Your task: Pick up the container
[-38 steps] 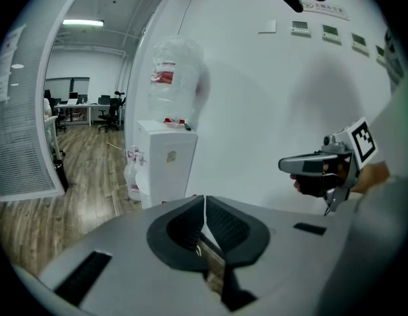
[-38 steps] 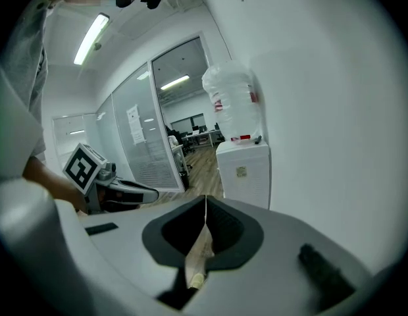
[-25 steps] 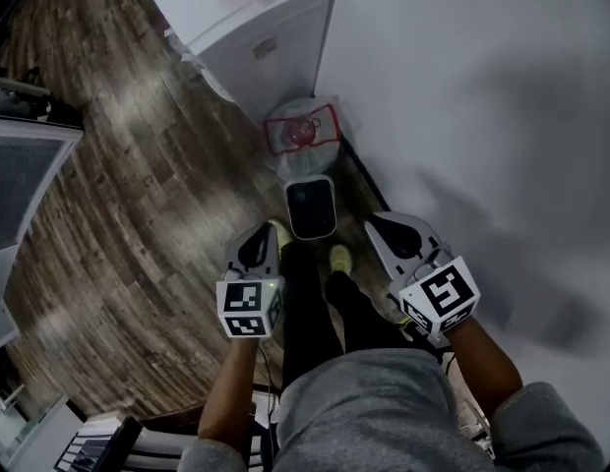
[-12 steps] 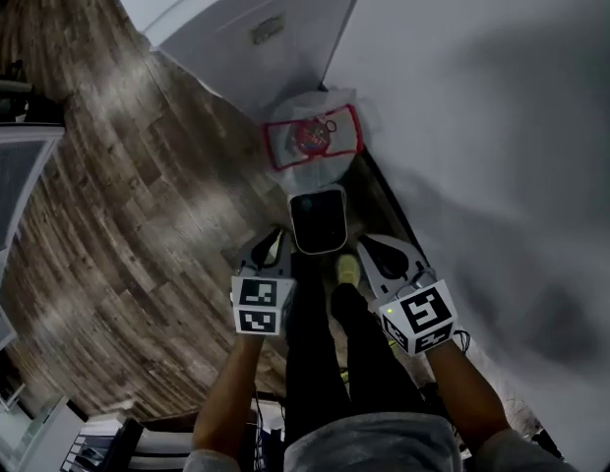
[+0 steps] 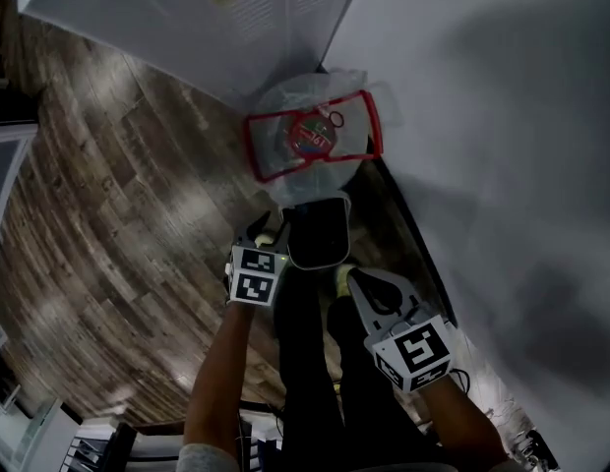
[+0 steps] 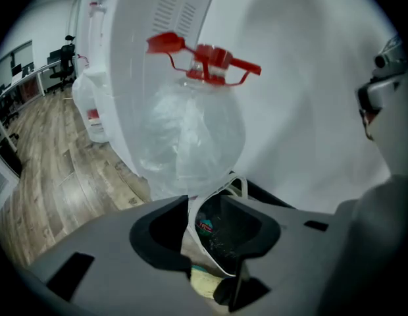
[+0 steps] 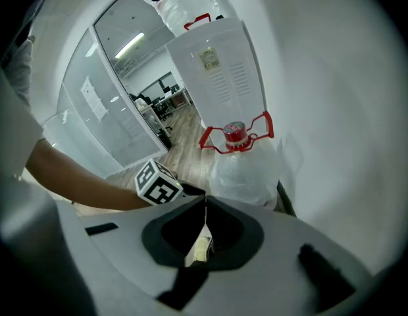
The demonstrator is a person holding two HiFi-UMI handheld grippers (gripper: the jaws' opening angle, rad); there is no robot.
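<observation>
A small white-rimmed bin (image 5: 318,232) with a dark inside stands on the wood floor by the wall. Just beyond it is a big clear water jug (image 5: 310,141) with a red cap and a red handle frame. My left gripper (image 5: 269,232) is at the bin's left rim. In the left gripper view its jaws (image 6: 205,201) have just been opening, and the bin's rim (image 6: 220,232) shows in the gap, not pinched. My right gripper (image 5: 369,281) hangs back to the bin's right, above a shoe. Its jaws (image 7: 205,203) meet with nothing between them, and the jug (image 7: 243,163) lies ahead.
A tall white cabinet (image 5: 187,18) stands behind the jug, and a white wall (image 5: 502,116) runs along the right with a dark skirting. The person's dark trouser legs and a yellowish shoe (image 5: 342,275) are just behind the bin. Wood floor (image 5: 108,224) spreads to the left.
Both grippers have sunk toward the floor, and the jug and bin look larger. The left gripper has moved forward to the bin's left rim. The right one trails behind.
</observation>
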